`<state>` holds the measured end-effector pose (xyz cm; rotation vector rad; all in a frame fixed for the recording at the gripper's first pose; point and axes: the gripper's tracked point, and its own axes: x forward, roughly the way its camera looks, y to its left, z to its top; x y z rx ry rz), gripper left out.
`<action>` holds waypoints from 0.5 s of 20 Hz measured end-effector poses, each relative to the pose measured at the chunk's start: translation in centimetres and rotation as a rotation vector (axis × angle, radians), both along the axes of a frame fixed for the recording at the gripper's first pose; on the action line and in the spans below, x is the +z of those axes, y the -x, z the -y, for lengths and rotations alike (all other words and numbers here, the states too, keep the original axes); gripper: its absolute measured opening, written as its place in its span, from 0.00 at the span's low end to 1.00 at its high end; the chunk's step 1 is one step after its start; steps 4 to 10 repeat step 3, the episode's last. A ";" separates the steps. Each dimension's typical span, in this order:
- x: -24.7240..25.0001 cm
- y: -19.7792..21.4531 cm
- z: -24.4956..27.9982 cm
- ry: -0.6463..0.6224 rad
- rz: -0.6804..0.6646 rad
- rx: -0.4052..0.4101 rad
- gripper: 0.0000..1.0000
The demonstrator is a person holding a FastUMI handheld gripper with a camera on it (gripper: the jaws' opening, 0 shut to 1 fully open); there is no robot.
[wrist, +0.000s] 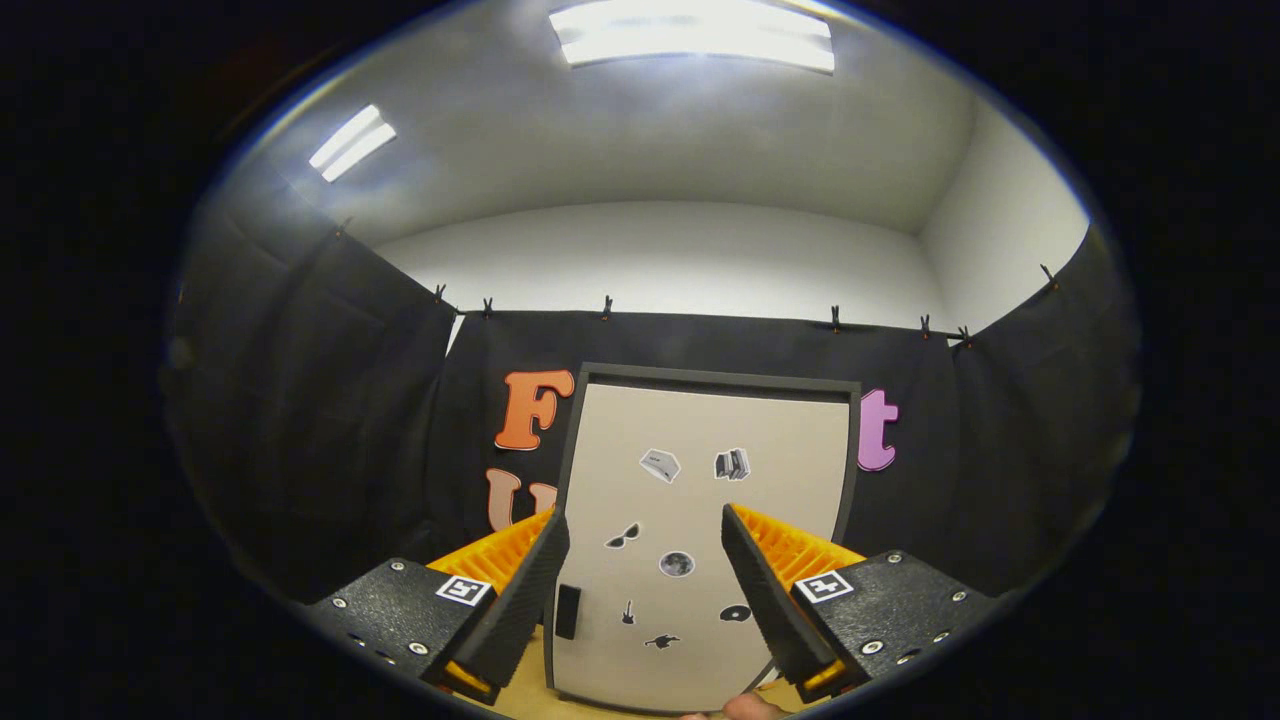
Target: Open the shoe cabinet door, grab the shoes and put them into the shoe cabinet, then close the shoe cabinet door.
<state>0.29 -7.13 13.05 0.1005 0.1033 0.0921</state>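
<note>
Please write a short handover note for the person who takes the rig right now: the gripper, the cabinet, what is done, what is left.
Gripper: open, holding nothing, fingers spread and pointed at the cabinet.
Shoe cabinet door: shut, pale panel in a dark frame with small stickers on it, standing ahead of the fingers against the black cloth wall.
Door handle: small dark handle low on the door, close beside the left finger, not gripped.
Done: nothing yet.
Left: open the door, fetch the shoes, put them inside, close the door.
</note>
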 end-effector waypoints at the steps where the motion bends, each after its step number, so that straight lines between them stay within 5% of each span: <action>1: -0.1 -0.1 0.1 -0.007 -0.002 -0.001 0.95; 10: -0.2 -0.4 0.1 -0.016 0.000 0.002 0.95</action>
